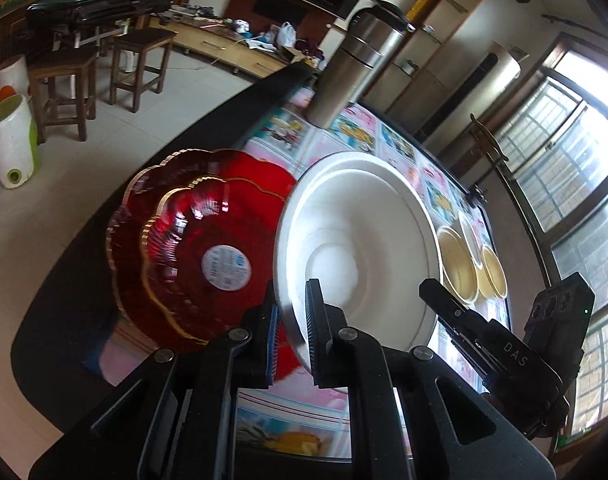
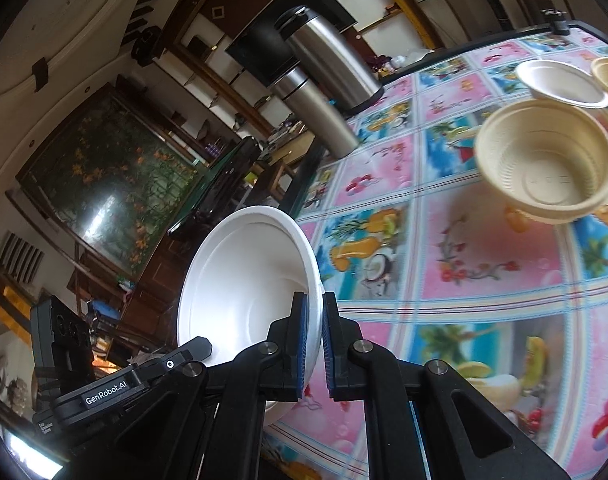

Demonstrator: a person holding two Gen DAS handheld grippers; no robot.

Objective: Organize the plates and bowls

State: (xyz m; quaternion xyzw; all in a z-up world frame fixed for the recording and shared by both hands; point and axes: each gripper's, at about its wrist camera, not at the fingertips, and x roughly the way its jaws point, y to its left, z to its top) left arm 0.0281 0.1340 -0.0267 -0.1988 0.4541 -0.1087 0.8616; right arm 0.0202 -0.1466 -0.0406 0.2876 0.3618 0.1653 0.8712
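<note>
A white foam plate (image 1: 364, 220) hangs tilted above the table, carried between both grippers. My left gripper (image 1: 294, 300) is shut on its near rim. The right gripper (image 1: 432, 286) comes in from the right and grips the opposite rim. In the right wrist view my right gripper (image 2: 314, 304) is shut on the white plate (image 2: 248, 264), and the left gripper (image 2: 200, 346) reaches in from the lower left. A stack of red scalloped plates (image 1: 192, 248) with gold edges lies under and left of the white plate. Beige bowls (image 1: 460, 264) sit to the right.
The table carries a pink and blue patterned cloth (image 2: 484, 280). A beige ribbed bowl (image 2: 544, 164), a paler bowl (image 2: 560, 80) and one more stand at its far right. Steel thermos flasks (image 2: 316, 72) stand at the back edge. Stools (image 1: 140, 60) stand on the floor beyond.
</note>
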